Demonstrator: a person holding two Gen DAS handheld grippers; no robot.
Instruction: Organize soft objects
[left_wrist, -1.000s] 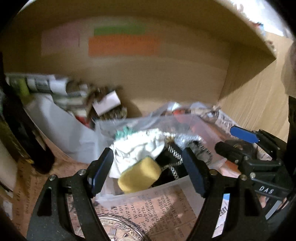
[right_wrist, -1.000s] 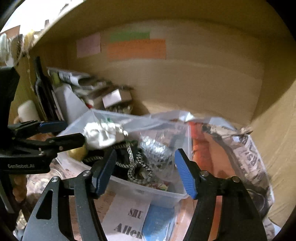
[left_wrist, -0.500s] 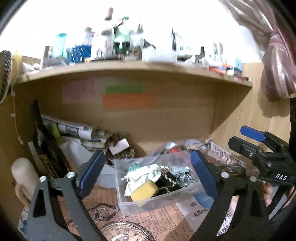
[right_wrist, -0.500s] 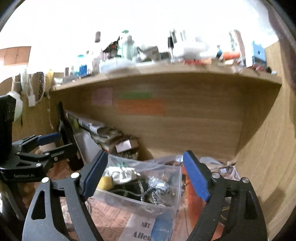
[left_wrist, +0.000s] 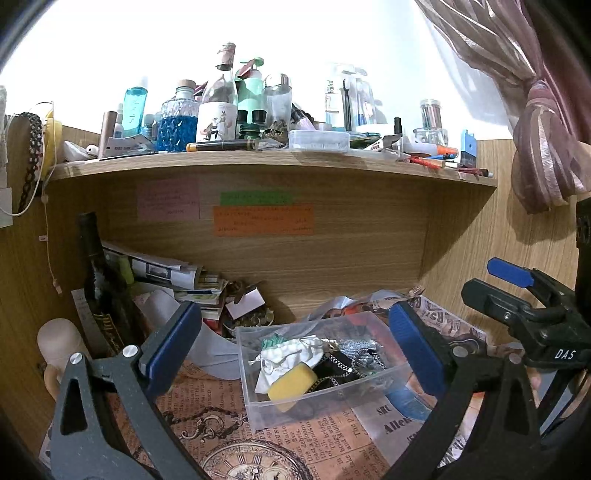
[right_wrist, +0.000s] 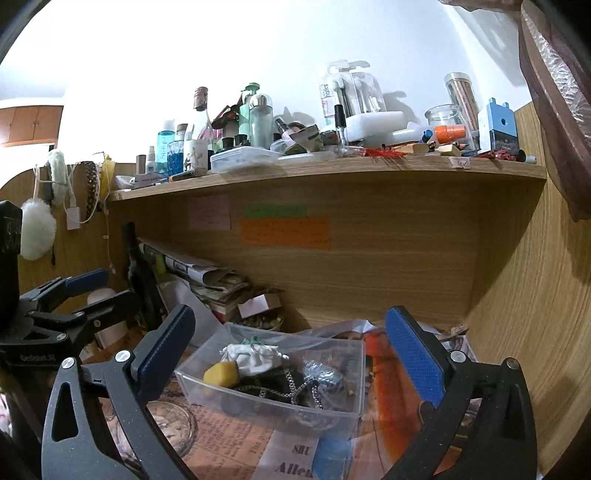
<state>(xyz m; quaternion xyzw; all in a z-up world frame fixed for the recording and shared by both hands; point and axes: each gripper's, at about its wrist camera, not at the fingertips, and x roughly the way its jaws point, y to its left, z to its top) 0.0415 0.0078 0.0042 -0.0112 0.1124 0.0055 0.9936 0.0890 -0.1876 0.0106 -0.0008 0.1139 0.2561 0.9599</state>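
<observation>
Left gripper: jaws spread wide, nothing between the blue pads. Right gripper: likewise spread wide and empty. Both sit above the desk, apart from the clear plastic bin.

The bin stands on the printed paper sheet covering the desk, toward the back wall under the wooden shelf. Contents, as far as visible: yellow sponge at the bin's near wall, touching the white drawstring pouch behind it; a metal chain over a black item just beside them; a silvery crumpled piece toward the bin's right side. Right wrist view confirms the same grouping, the sponge in the bin's left corner.

A dark bottle stands at the desk's left edge, with rolled newspapers leaning behind it. Pink, green and orange notes are stuck on the back wall. The shelf top is crowded with bottles and jars.
</observation>
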